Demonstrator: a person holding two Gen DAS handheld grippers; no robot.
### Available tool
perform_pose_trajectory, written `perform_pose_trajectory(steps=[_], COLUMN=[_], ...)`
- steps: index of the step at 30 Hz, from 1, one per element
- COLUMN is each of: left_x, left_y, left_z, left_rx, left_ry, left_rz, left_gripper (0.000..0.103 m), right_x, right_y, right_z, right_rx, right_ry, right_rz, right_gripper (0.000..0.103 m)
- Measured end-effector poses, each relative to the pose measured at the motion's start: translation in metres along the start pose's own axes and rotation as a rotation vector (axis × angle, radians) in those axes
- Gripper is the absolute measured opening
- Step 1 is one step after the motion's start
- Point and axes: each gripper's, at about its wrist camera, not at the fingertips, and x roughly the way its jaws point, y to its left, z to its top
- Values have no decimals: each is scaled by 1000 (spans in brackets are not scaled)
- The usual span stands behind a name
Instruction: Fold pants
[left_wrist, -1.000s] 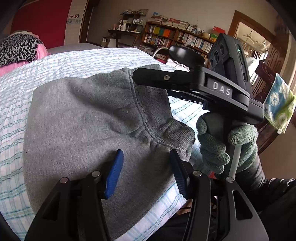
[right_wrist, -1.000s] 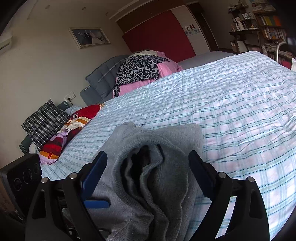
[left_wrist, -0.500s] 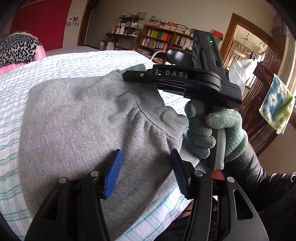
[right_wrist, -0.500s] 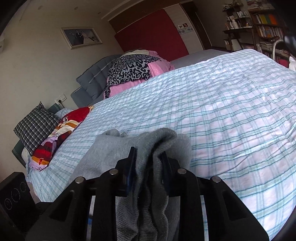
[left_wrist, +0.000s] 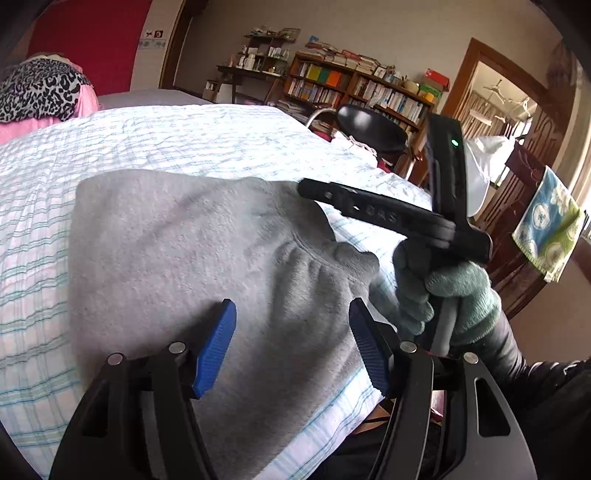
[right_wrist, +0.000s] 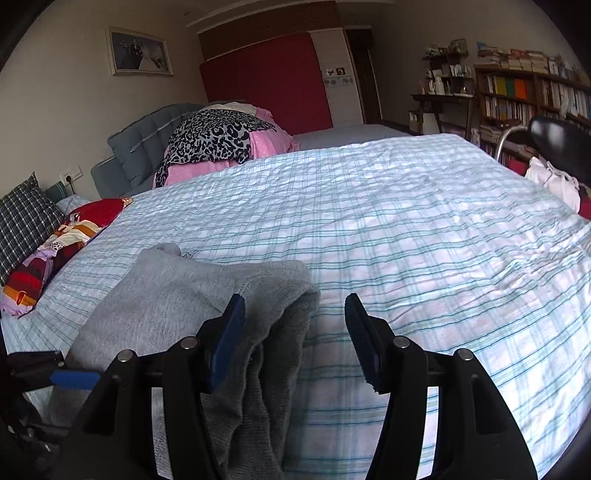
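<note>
The grey sweatpants (left_wrist: 177, 258) lie folded flat on the checked bed cover, waistband toward the near edge; they also show in the right wrist view (right_wrist: 173, 306). My left gripper (left_wrist: 291, 343) is open and hovers just above the cloth near the waistband. My right gripper (right_wrist: 295, 332) is open, with the folded waistband edge lying between its fingers, nearer the left one, not clamped. In the left wrist view the right gripper (left_wrist: 354, 210) reaches over the pants' far corner, held by a green-gloved hand (left_wrist: 443, 295).
The bed cover (right_wrist: 406, 229) stretches far beyond the pants. A leopard-print and pink pile (right_wrist: 221, 144) sits at the headboard, pillows (right_wrist: 44, 243) at the left. A black chair (left_wrist: 373, 125), bookshelves (left_wrist: 354, 88) and a hanging towel (left_wrist: 546, 229) stand past the bed's right edge.
My right gripper closed on the waistband half a second ago and has now opened, letting the cloth go. The pants settled flatter on the bed. My left gripper stayed open.
</note>
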Motion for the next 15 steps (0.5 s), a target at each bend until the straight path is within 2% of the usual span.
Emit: perform_pose_trajectory(steps=[5, 7, 10, 15], left_x=[-17, -17, -14, -6], left_y=[23, 26, 24, 18], left_z=[10, 9, 1, -17], left_rx=[-36, -50, -43, -3], left_ry=[-53, -51, -24, -1], left_rz=[65, 75, 80, 115], left_gripper=[64, 64, 64, 64], right_x=[-27, -29, -26, -16], right_y=[29, 38, 44, 27], right_z=[-14, -25, -44, -66], right_rx=[-111, -151, -190, -113], right_ry=[-42, -20, 27, 78], right_rz=[21, 39, 7, 33], right_gripper=[61, 61, 61, 69])
